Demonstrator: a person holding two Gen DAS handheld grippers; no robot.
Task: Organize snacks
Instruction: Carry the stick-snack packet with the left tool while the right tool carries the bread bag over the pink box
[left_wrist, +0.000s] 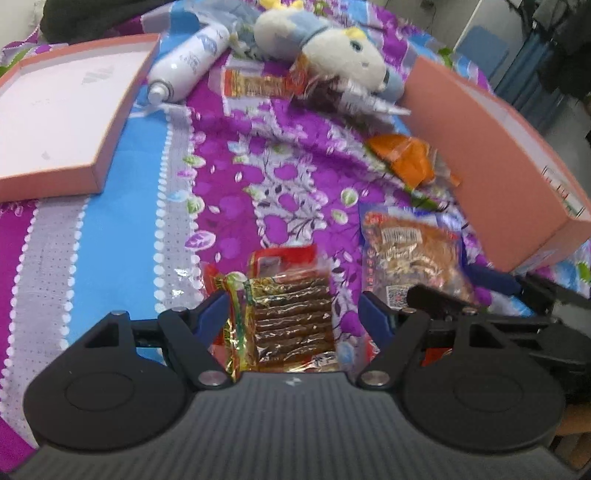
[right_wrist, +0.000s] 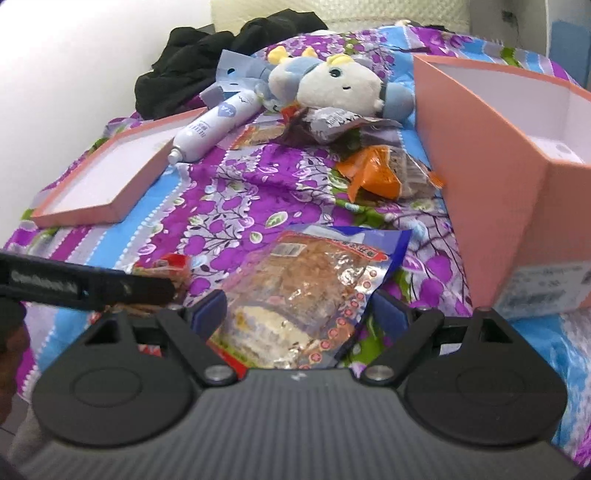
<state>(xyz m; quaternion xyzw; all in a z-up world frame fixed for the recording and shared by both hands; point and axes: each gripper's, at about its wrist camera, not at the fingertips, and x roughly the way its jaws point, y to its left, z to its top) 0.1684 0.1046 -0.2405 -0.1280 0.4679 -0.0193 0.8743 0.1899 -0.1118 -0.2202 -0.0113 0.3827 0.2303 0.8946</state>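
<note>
My left gripper (left_wrist: 293, 306) stands open over a clear pack of brown snack sticks (left_wrist: 291, 314) that lies on the bedspread between its fingers; the right finger is clear of it. My right gripper (right_wrist: 301, 306) is open around a blue-edged bag of flaky pastry (right_wrist: 310, 288), also seen in the left wrist view as the pastry bag (left_wrist: 413, 254). An orange snack pack (right_wrist: 373, 170) leans against the open pink box (right_wrist: 480, 147). More packets (left_wrist: 255, 83) lie at the back near the plush toy.
A pink box lid (left_wrist: 55, 110) lies open side up at the left. A white bottle (left_wrist: 188, 62) and a plush toy (left_wrist: 332, 48) lie at the back. Black clothes (right_wrist: 207, 55) are heaped by the wall. The purple flowered bedspread (left_wrist: 236, 177) is creased.
</note>
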